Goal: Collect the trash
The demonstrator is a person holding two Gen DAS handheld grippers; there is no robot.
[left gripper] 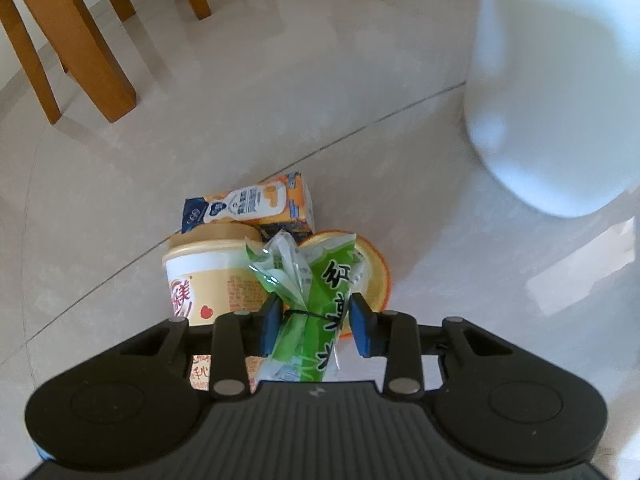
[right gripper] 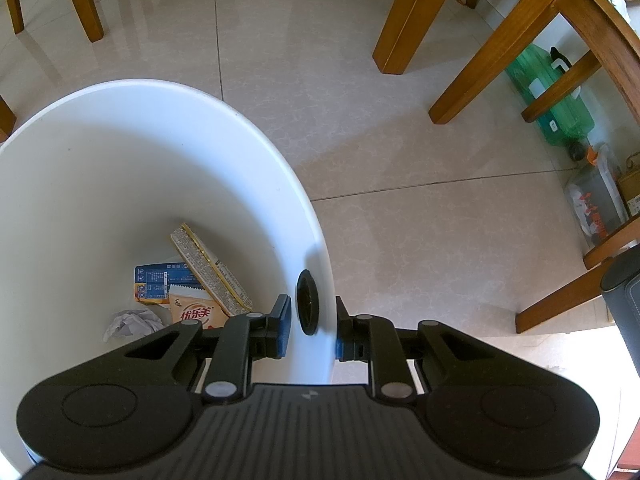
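Observation:
My left gripper (left gripper: 316,326) is shut on a green plastic wrapper (left gripper: 320,300), its blue pads (left gripper: 272,322) pressing on both sides. Just beyond on the floor lie a cream paper cup (left gripper: 204,276) on its side, an orange and blue milk carton (left gripper: 256,204) and a round orange lid (left gripper: 376,276). The white bin (left gripper: 560,100) stands to the right. My right gripper (right gripper: 312,332) is shut on the bin's wall (right gripper: 316,360), one pad inside and one outside. Inside the bin (right gripper: 120,180) lie a blue carton (right gripper: 156,284), a snack wrapper (right gripper: 212,276), an orange sachet (right gripper: 196,314) and crumpled paper (right gripper: 132,322).
Wooden chair legs (left gripper: 80,40) stand at the far left of the tiled floor. In the right wrist view, more wooden legs (right gripper: 404,20) rise to the right, with a green bottle (right gripper: 552,96) and a clear container (right gripper: 596,200) under them. A dark cylinder (right gripper: 624,300) is at the right edge.

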